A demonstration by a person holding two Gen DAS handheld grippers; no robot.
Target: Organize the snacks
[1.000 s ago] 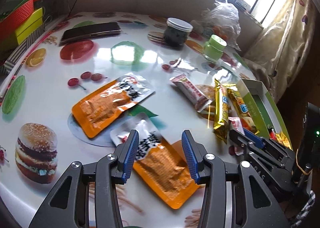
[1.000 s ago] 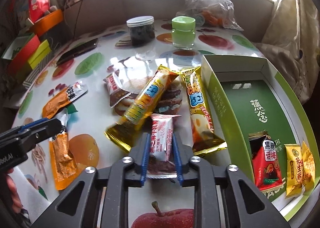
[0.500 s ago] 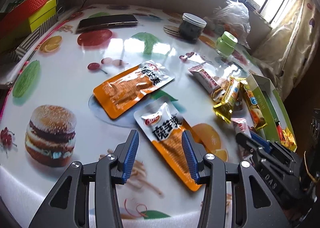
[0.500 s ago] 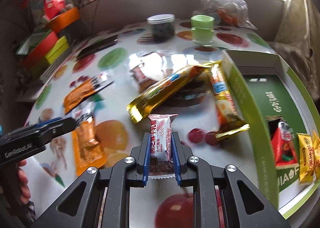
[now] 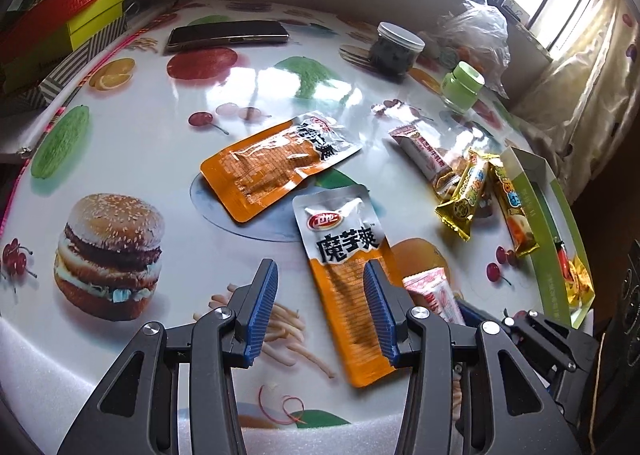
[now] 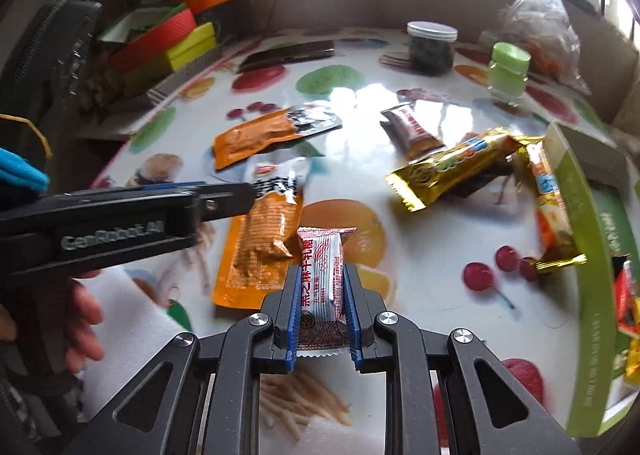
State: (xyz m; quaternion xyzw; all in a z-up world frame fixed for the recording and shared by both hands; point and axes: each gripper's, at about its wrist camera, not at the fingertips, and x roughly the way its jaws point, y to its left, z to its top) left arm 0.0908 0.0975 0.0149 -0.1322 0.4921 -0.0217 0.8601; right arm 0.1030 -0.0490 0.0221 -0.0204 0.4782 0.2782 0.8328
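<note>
My right gripper (image 6: 322,287) is shut on a red-and-white candy packet (image 6: 322,279) and holds it just above the table, beside the near orange pouch (image 6: 260,251). My left gripper (image 5: 320,295) hangs open low over the table, its right finger over that same near orange pouch (image 5: 348,275); nothing is pinched. A second orange pouch (image 5: 276,163) lies farther off. Two gold bars (image 5: 464,195) (image 5: 514,211) and a wafer packet (image 5: 424,155) lie next to the green box (image 5: 560,223), which holds a few small snack packs (image 6: 624,295).
A phone (image 5: 228,33), a dark jar (image 5: 398,49), a green pot (image 5: 462,87) and a plastic bag (image 5: 480,31) stand at the far side. Stacked coloured boxes (image 5: 60,15) line the left edge. A person's hand (image 6: 80,311) holds the left gripper.
My right gripper has carried the candy packet leftward, away from the gold bars and the green box, and rolled a little. The left gripper drifted slightly back; its jaws stayed as wide.
</note>
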